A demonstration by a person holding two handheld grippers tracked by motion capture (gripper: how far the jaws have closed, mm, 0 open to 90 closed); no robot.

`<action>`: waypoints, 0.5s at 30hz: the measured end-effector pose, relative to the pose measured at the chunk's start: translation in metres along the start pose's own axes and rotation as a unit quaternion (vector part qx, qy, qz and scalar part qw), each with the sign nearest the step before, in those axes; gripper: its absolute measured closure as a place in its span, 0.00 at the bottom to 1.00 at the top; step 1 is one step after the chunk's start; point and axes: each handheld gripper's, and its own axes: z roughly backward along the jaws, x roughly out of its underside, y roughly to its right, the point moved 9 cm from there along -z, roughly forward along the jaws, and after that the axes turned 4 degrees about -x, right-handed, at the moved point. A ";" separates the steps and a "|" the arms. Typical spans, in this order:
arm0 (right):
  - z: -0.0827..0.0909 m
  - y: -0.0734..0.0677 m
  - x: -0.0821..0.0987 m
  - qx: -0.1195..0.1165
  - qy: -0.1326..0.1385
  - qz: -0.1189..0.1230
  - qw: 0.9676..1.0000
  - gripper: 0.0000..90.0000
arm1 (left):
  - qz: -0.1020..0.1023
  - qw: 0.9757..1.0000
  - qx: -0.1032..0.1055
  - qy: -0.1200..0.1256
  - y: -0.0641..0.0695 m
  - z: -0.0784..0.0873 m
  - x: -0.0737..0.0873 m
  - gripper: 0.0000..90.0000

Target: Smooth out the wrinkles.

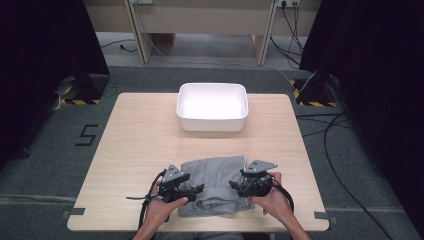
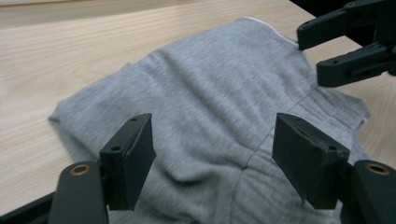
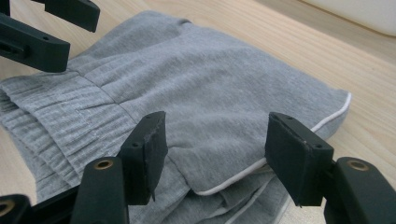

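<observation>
A folded grey garment with a ribbed waistband and thin white piping lies near the table's front edge. My left gripper hovers at its left side, jaws wide apart over the cloth, nothing pinched. My right gripper hovers at its right side, jaws likewise spread above the piped edge. Each gripper faces the other across the garment; the right one's jaws show at the top right of the left gripper view, the left one's at the top left of the right gripper view.
A white rectangular tub stands at the far middle of the wooden table. Dark curtains hang on both sides, and cables run across the floor to the right.
</observation>
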 end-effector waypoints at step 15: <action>-0.024 0.004 0.017 -0.003 -0.040 -0.003 0.999 0.46 | -0.045 0.998 0.002 -0.042 0.024 -0.028 0.018 0.33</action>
